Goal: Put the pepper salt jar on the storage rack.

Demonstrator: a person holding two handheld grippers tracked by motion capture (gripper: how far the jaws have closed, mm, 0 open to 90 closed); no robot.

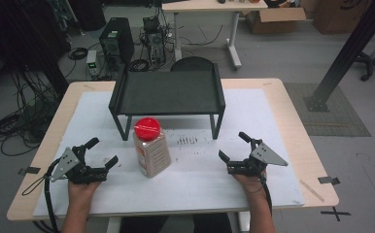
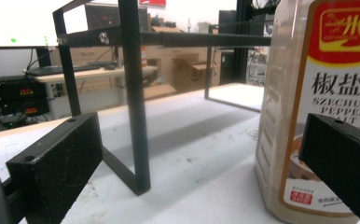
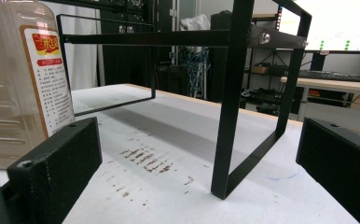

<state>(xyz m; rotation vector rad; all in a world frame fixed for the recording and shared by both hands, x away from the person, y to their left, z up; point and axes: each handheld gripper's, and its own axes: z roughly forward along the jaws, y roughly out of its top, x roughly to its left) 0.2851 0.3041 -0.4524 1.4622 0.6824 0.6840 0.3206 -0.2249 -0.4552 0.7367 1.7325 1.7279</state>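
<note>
A clear seasoning jar [image 1: 151,148] with a red lid stands upright on the white mat, in front of a black metal shelf [image 1: 168,92]. My left gripper [image 1: 104,152] rests open to the jar's left, nothing between its jaws. In the left gripper view the jar [image 2: 318,107] is close at the right, beside the shelf's leg [image 2: 134,93]. My right gripper [image 1: 234,145] stands open to the jar's right, also holding nothing. In the right gripper view the jar [image 3: 26,84] is at the left and the shelf's leg [image 3: 229,102] ahead.
The white mat [image 1: 253,116] covers most of the wooden table [image 1: 292,121]. Dark smudges [image 1: 188,141] mark the mat near the shelf's right leg. Beyond the table lie a computer tower [image 1: 115,36], cables, another desk and cardboard boxes on the floor.
</note>
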